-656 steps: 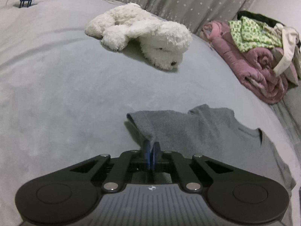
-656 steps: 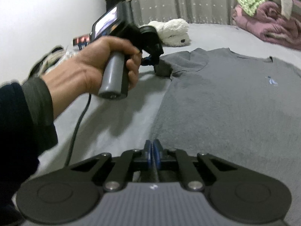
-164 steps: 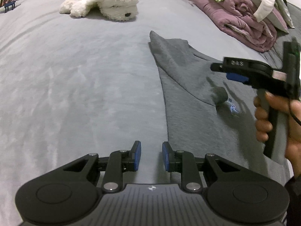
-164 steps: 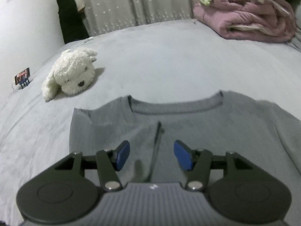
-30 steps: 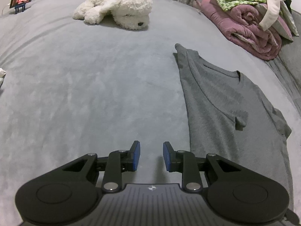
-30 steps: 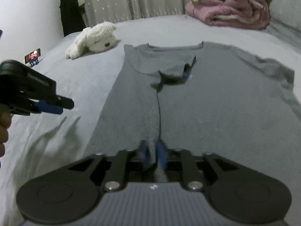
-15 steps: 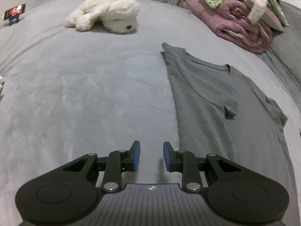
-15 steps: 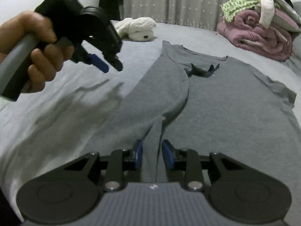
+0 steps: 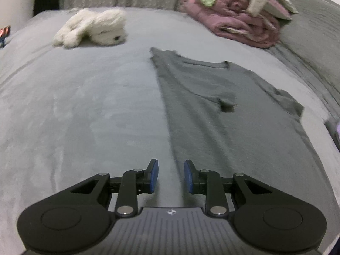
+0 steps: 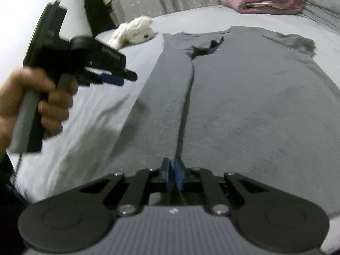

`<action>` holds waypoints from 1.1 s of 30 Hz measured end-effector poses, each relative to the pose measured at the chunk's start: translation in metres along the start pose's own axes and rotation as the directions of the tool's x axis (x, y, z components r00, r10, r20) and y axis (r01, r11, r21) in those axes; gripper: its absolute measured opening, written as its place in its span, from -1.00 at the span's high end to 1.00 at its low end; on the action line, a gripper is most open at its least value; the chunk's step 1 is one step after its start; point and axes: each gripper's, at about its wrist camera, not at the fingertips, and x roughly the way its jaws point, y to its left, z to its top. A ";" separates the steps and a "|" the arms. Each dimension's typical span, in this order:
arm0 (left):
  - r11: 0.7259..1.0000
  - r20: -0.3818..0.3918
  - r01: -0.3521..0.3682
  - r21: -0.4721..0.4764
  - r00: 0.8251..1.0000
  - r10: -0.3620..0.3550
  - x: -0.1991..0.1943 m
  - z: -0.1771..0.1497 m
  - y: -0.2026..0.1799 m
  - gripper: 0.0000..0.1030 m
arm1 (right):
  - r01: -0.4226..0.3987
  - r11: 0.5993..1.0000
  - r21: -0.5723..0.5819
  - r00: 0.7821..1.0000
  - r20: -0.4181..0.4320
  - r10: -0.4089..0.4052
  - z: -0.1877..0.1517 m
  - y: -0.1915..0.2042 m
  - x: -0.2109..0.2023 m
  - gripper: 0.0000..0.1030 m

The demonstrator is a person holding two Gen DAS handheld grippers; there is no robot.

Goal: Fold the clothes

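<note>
The grey T-shirt (image 10: 244, 97) lies flat on the bed (image 9: 74, 106), its left side folded inward. The right gripper (image 10: 172, 173) has just been closing and now stands clenched; whether cloth is pinched between its pads cannot be told, since they hide the hem. The left gripper (image 9: 171, 176) is released over the shirt's left edge, nothing between its fingers. The hand (image 10: 40, 104) holding it appears at nine o'clock, blurred. A plush dog (image 9: 93, 28) lies at eleven o'clock; piled bedding (image 9: 240, 19) is cut off at one o'clock.
</note>
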 end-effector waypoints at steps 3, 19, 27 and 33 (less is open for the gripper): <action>0.999 -0.006 -0.002 0.045 1.000 0.002 -0.002 -0.008 -0.010 0.48 | 0.025 0.999 0.028 1.000 -0.001 -0.025 -0.004 -0.003 -0.003 0.85; 0.983 -0.061 -0.067 0.174 0.995 0.079 -0.002 -0.049 -0.024 0.42 | 0.081 0.980 -0.180 0.997 0.031 -0.077 -0.012 0.013 -0.007 0.70; 0.990 -0.024 -0.022 0.139 0.999 0.025 -0.011 -0.045 -0.025 0.42 | 0.028 0.968 -0.249 0.999 0.033 -0.020 -0.014 0.026 -0.001 0.72; 0.982 -0.021 -0.018 0.188 1.000 0.022 -0.006 -0.047 -0.040 0.42 | 0.026 0.976 -0.217 1.000 0.005 -0.025 -0.011 0.015 -0.003 0.69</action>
